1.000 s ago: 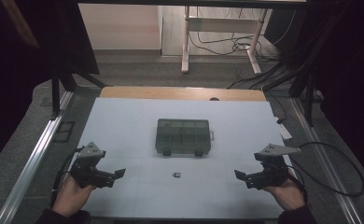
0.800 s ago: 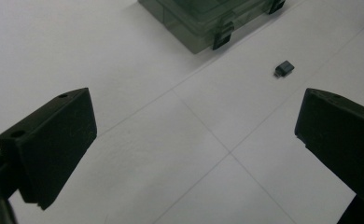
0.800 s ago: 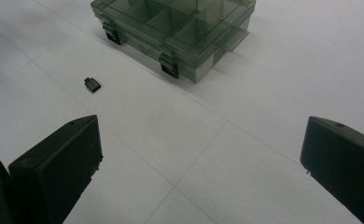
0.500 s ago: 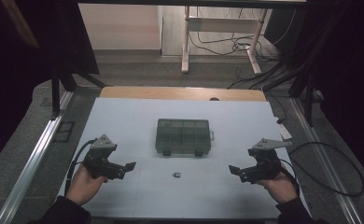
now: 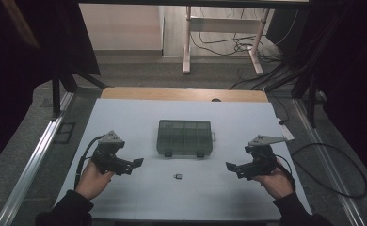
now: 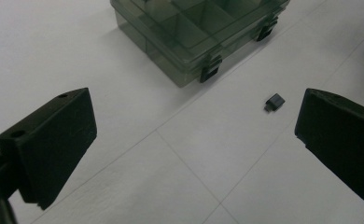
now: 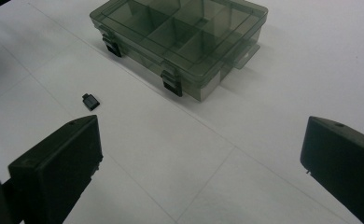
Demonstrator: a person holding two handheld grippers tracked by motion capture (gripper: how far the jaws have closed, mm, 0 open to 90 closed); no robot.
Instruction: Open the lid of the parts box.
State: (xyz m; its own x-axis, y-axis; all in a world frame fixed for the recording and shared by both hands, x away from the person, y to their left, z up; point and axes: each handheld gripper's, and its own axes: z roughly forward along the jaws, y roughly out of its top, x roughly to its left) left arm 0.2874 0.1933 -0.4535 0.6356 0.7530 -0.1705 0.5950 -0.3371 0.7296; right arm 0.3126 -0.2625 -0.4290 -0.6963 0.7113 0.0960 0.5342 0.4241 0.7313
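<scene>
Two grippers hang over the white table [image 5: 125, 117], and I have both with jaws spread wide and nothing held. My left gripper [image 5: 135, 163] and right gripper [image 5: 229, 166] point inward toward the middle. Between them lies the small black part [image 5: 178, 176], alone on the bare surface, just in front of the smoky compartment box [image 5: 185, 137], whose lid looks shut with both black latches [image 7: 171, 84] facing me.

My worry is the part itself: it is tiny and lies flat, so a jaw coming down off-centre would likely flick it away or pin it askew. The box is light plastic, I judge; prying one latch without steadying the box could skid it across the table and into the part. With both grippers closing on the same spot, they could also collide.
</scene>
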